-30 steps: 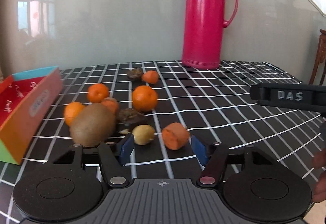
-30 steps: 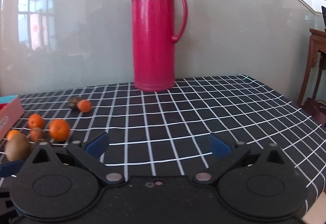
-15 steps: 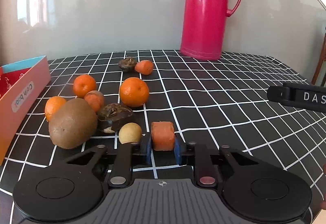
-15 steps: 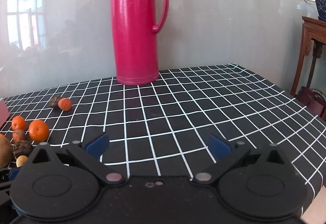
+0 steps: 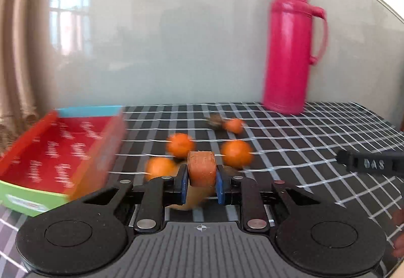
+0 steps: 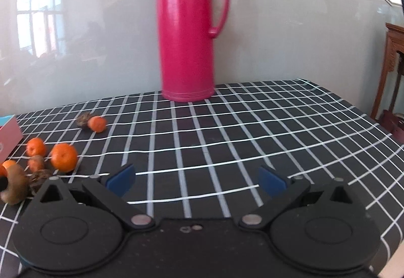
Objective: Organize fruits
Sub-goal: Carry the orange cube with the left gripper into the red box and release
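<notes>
My left gripper (image 5: 202, 183) is shut on an orange carrot chunk (image 5: 202, 168) and holds it above the table, in a blurred view. Behind it lie several tangerines (image 5: 236, 153) and, at the left, an open red box (image 5: 63, 149) with a green and blue rim. My right gripper (image 6: 197, 180) is open and empty over the checked tablecloth (image 6: 227, 141). Its view shows tangerines (image 6: 63, 156), a brown kiwi (image 6: 15, 185) and dark nut-like fruits (image 6: 40, 178) at the left.
A tall pink thermos (image 6: 188, 25) stands at the back by the wall; it also shows in the left wrist view (image 5: 290, 48). A small orange piece (image 6: 98, 123) lies beside a dark fruit (image 6: 83, 120). Wooden furniture (image 6: 392, 70) stands beyond the table's right edge.
My left gripper closed on the carrot chunk, lifted it off the table and swung left towards the red box. My right gripper stayed open and shifted slightly.
</notes>
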### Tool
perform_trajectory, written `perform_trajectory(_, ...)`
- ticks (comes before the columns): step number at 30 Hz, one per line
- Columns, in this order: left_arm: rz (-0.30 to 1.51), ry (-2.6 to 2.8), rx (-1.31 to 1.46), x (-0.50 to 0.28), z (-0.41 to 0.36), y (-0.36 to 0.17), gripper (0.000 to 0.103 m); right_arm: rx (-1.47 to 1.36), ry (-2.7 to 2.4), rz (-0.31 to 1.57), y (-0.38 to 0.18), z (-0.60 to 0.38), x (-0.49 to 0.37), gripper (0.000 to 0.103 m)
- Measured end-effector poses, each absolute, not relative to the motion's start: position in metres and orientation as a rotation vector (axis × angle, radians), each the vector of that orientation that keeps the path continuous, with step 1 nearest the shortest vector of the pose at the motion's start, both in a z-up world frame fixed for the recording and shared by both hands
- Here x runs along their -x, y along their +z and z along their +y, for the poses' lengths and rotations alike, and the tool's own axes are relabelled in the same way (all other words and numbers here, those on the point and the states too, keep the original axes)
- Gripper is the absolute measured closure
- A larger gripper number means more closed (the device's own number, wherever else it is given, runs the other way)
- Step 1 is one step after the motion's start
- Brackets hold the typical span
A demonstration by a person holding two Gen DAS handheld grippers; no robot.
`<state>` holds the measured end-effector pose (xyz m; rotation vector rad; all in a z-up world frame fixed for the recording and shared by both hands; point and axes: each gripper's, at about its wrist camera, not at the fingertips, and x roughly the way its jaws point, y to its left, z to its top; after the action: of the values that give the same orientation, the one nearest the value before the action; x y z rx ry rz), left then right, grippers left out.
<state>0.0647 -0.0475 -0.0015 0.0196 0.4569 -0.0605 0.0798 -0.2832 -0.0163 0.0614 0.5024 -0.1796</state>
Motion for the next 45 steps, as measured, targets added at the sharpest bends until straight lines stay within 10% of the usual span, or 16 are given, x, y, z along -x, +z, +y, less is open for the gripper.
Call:
perform_trajectory(19, 0.425, 0.23, 0.102, -0.059, 0.095, -0.003, 0.079, 0.031, -0.06, 0.507, -0.021, -0.204, -0.091, 0.0)
perform_trajectory(21, 0.428, 0.225, 0.108, -0.057, 0.096, -0.003, 0.067, 0.033, -0.05, 0.506, -0.022, -0.201, -0.093, 0.0)
perform_trajectory(25, 0.365, 0.253, 0.074, -0.046, 0.093, 0.001, 0.008, 0.045, -0.012, 0.491, -0.021, -0.191, -0.09, 0.0)
perform_trajectory(45, 0.364, 0.264, 0.004, -0.018, 0.092, 0.006, 0.0, 0.104, 0.177, 0.37, -0.002, -0.163, -0.062, 0.0)
